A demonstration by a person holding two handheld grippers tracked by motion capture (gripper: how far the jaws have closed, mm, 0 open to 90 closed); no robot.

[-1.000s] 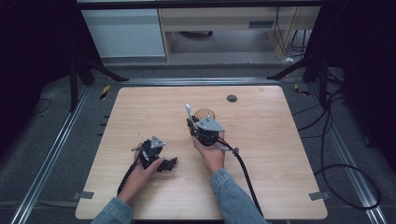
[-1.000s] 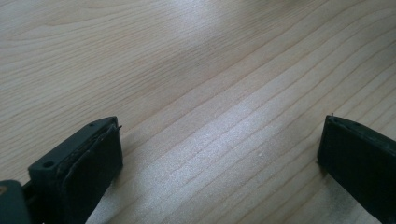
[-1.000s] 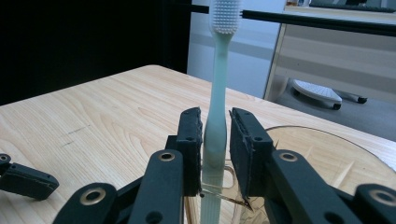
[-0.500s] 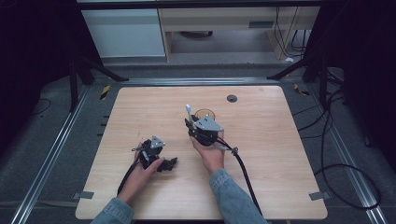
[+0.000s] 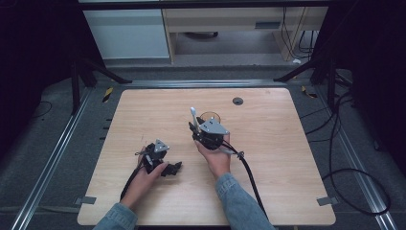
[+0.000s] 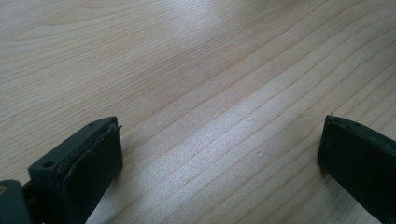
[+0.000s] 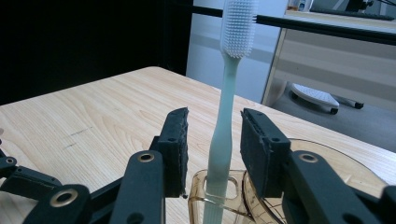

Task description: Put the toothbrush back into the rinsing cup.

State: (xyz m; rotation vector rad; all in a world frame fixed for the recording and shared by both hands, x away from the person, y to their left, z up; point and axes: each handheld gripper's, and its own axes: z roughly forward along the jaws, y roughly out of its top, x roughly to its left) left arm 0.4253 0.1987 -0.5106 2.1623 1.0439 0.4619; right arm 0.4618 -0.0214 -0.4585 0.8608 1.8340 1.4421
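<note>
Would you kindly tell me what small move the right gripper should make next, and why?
Probably draw the right gripper straight back. Its jaws have just been opening, with gaps either side of the toothbrush, which stands upright in the amber holder unsupported.

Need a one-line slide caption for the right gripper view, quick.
Right gripper, jaws just opening, straddles a pale green toothbrush standing upright in an amber holder on the wooden table.
</note>
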